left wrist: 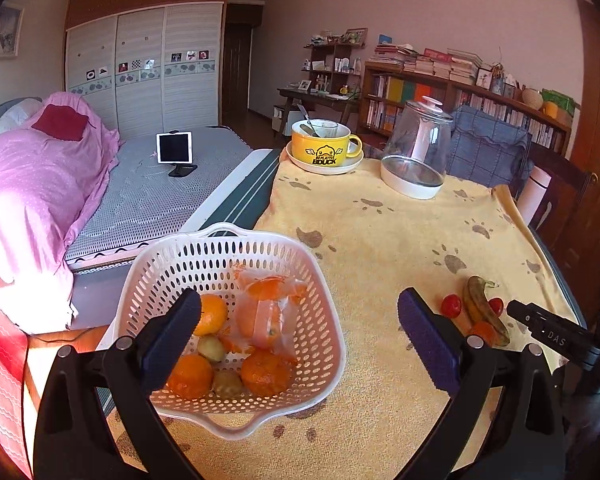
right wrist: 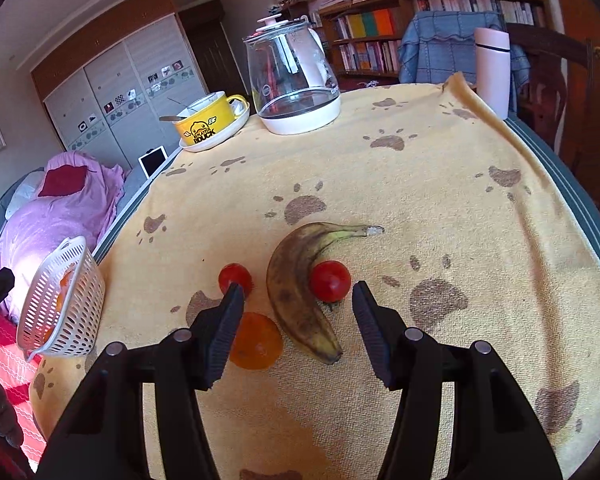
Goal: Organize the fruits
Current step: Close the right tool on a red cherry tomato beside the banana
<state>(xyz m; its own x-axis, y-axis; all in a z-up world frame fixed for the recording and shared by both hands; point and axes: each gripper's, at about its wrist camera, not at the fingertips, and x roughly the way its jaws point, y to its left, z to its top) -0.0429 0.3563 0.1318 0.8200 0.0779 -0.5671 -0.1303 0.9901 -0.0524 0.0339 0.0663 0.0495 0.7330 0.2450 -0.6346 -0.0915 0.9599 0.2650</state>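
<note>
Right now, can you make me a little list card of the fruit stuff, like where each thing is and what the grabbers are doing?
basket: white plastic slotted basket at the table's left edge, holding oranges and small greenish-brown fruits
wrapped fruit: orange in clear plastic wrap, inside the basket
still on cloth: spotty brown-yellow banana, two red tomatoes, one loose orange
cloth: yellow paw-print towel
left tool: open, above the basket, holding nothing
right tool: open, over the banana, holding nothing
</note>
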